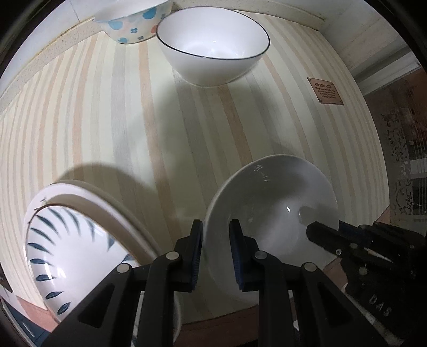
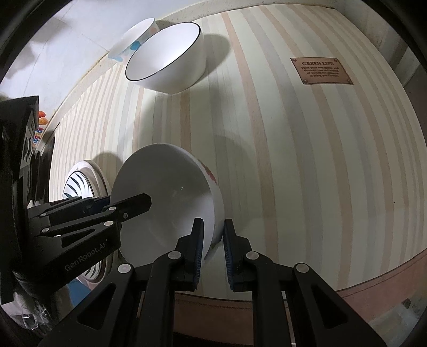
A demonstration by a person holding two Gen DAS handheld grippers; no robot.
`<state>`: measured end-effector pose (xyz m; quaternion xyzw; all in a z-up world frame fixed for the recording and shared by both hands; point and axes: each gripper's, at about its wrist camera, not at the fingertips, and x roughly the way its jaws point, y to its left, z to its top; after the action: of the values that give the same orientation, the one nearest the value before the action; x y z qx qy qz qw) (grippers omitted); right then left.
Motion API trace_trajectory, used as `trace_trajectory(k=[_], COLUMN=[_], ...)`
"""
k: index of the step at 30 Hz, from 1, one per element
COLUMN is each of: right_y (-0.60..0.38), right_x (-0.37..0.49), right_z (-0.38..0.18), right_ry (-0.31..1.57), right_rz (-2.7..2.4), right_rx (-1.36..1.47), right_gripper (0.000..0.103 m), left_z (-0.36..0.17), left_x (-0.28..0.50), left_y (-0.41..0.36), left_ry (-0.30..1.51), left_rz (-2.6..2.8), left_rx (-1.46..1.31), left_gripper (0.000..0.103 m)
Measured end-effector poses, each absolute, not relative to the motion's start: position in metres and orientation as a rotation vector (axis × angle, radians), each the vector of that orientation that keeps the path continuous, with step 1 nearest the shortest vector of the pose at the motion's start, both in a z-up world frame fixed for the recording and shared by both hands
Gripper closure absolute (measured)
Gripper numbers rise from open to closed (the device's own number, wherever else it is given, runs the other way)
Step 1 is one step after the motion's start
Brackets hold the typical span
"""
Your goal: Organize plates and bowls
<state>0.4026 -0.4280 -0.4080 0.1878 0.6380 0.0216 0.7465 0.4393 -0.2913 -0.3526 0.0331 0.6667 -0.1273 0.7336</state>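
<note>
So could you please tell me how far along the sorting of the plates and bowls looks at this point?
Done: the black-rimmed bowl and the spotted bowl sit side by side at the far edge of the striped mat. In hand: the left hand-held gripper and the right hand-held gripper both clamp the rim of the white bowl. Left: the leaf-pattern dish beside it.

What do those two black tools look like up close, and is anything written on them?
Both are matte black, with angular linkage arms joined by round silver pins. Each finger carries a ribbed dark-blue pad. The left tool bears pale "GenRobot.AI" lettering on its body; the right tool shows "DAS". No cables, sleeves or hands are visible.
</note>
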Motion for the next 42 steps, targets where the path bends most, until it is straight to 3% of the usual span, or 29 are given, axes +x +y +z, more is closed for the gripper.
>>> trace_trajectory(k=[5,6,8,10,15,21,24,26,28,42], right_y=[-0.443,-0.446,-0.455,-0.463,-0.471,-0.469,-0.465,-0.464,-0.464,-0.459], right_x=[0.404,0.406,0.413,0.427,0.489,0.561,0.579,0.589,0.59,0.574], right_z=[-0.386,-0.379,-0.363,-0.348,-0.34,-0.375,-0.396,-0.408,-0.413,-0.384], right_ry=[1.386,1.374,1.345,1.301,1.24,1.272,1.294,1.315,1.313,1.272], right_rz=[0.052,0.053,0.053,0.061,0.055,0.061,0.05,0.028,0.015,-0.008], right_rx=[0.466,0.477,0.496,0.523,0.503,0.541,0.558,0.543,0.54,0.49], right_gripper=[0.086,0.085,0.067,0.056,0.055,0.055,0.063,0.08,0.089,0.091], left_z=[-0.306,-0.295,-0.283,-0.279,-0.295,-0.332,-0.341,-0.341,-0.34,-0.312], left_x=[0.447,0.454,0.47,0.493,0.552,0.593,0.604,0.604,0.605,0.587], left_y=[-0.272,-0.267,-0.261,-0.256,-0.253,-0.259,-0.26,-0.261,-0.265,-0.275], left_ry=[1.407,1.386,1.356,1.337,1.348,1.427,1.43,1.404,1.4,1.363], left_rz=[-0.279,-0.263,-0.241,-0.218,-0.172,-0.19,-0.193,-0.206,-0.23,-0.28], left_rx=[-0.009,-0.029,-0.057,-0.079,-0.113,-0.109,-0.126,-0.121,-0.125,-0.077], left_gripper=[0.083,0.078,0.075,0.075,0.075,0.075,0.076,0.081,0.085,0.086])
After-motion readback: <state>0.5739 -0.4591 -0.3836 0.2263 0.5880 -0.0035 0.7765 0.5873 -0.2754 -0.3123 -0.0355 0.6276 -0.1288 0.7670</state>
